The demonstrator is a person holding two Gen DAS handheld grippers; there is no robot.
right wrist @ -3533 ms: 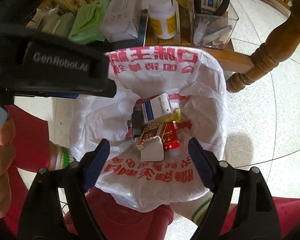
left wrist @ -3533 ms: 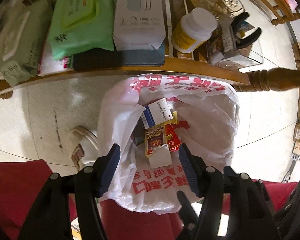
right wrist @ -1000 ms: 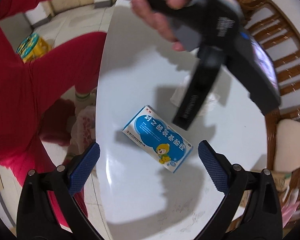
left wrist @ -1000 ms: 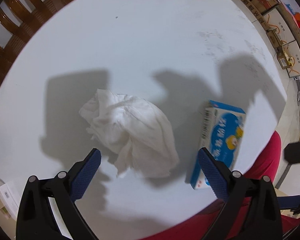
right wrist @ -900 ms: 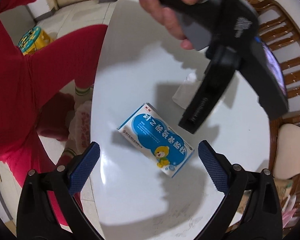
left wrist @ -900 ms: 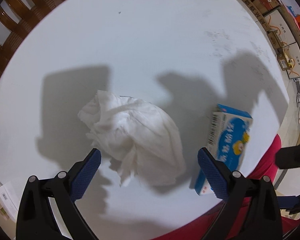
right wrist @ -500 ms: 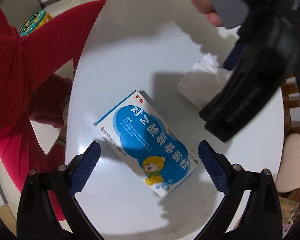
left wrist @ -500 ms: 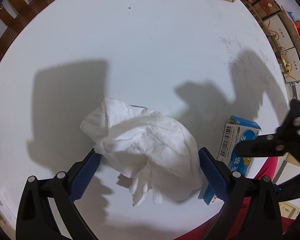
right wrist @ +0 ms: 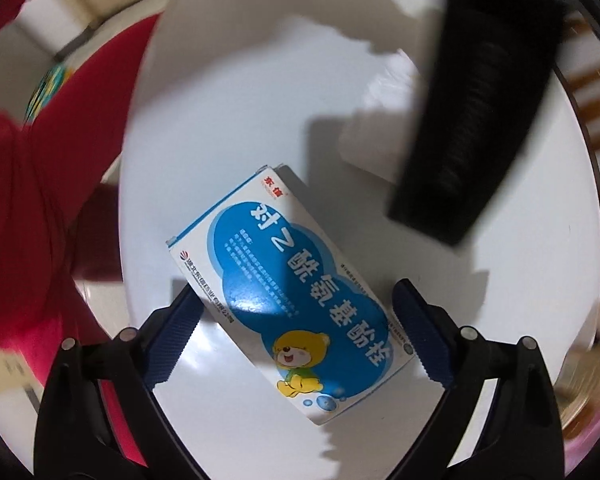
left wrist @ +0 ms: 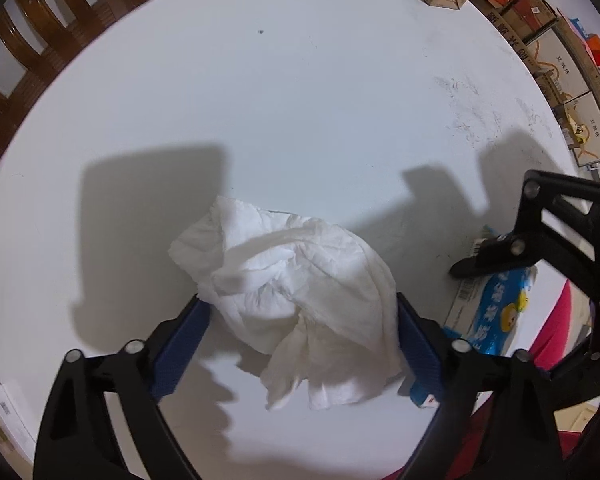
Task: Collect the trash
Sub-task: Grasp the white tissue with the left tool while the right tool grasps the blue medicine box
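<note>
Lower centre of the left wrist view, the left gripper [left wrist: 300, 336] is closing around the crumpled tissue [left wrist: 296, 292]: soft, weightless, pinch its bulk; lower centre of the right view, the right gripper [right wrist: 296, 344] stands spread astride the stiff, light medicine box [right wrist: 288, 292]: grip its long sides

This looks like a home: a round white table [left wrist: 300, 100], wooden chairs [left wrist: 40, 40] at its edge, and cardboard boxes [left wrist: 556, 64] stacked on the floor.
</note>
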